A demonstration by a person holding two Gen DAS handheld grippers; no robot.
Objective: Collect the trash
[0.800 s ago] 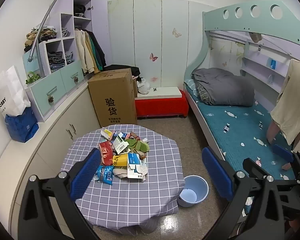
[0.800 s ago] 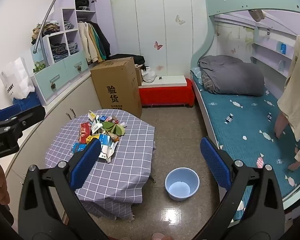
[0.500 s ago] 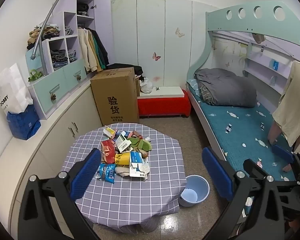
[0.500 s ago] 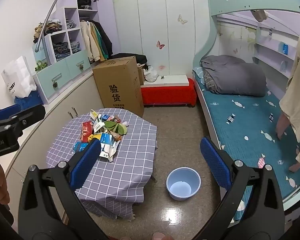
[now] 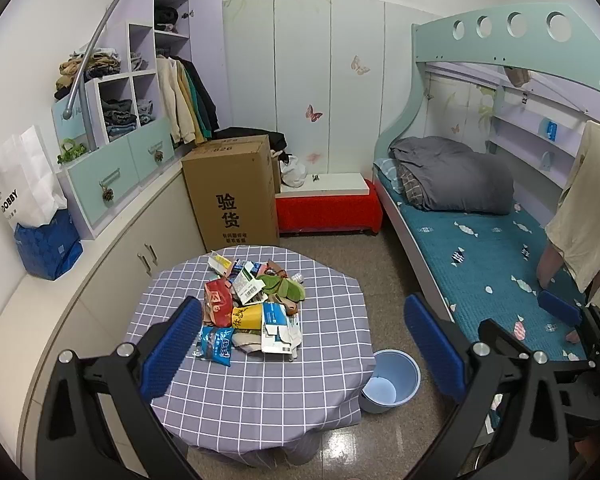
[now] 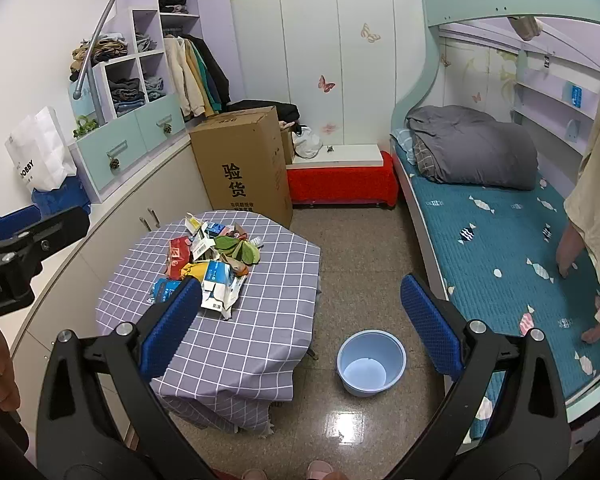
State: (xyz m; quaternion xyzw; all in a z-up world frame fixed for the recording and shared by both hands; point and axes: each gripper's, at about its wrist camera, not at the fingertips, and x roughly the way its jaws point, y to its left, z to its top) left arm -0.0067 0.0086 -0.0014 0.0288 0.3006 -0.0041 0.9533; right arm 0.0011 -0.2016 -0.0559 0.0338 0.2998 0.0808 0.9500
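Bedroom floor holds our bucket point(image 6: 371, 362) at lower center, beside the counter point(image 5: 260, 380) carrying trash point(image 5: 252, 308). Our left gripper point(image 5: 300, 344) and right gripper point(image 6: 300, 332) both hover with jaws wide apart, holding nothing.

Checked cloth over counter point(image 5: 260, 380), matt. Trash pile point(image 5: 252, 308): glossy plastic wrappers, torn paper cartons. Bucket point(image 6: 371, 362) smooth plastic. Floor point(image 6: 356, 280) polished, glossy speckled stone. Big box point(image 5: 232, 192) matt cardboard.
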